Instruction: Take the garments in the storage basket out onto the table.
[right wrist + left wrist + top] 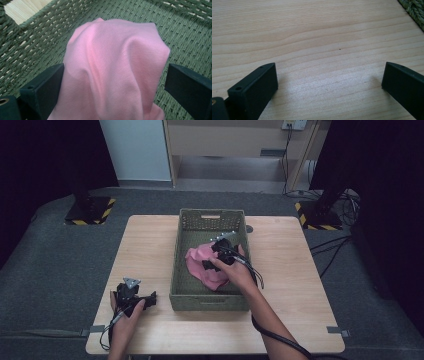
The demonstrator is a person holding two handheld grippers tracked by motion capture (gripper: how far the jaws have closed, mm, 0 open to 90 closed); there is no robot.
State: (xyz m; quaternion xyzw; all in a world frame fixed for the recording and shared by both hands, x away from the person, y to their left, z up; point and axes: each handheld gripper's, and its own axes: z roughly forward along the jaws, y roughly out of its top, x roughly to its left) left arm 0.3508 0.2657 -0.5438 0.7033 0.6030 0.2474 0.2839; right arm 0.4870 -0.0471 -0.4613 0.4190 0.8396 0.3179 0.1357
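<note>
— Where's the cloth (207, 265)?
— In the basket (210, 300), near-right side. Your right claw (113, 82) is spread around a raised fold.
— Grip?
— Soft, light, floppy: pinch that ridge. Left claw (329, 82) rests spread over the worktop (150, 240).

A lab or test room set up for recording. A plain wooden tabletop (150, 250) stands on grey carpet (55, 260), dark curtains (45, 155) hang at left and right, and two stand bases (90, 211) edged with yellow-black hazard tape sit at the far corners. Cables (345, 202) trail to a wall socket (294, 124).
</note>
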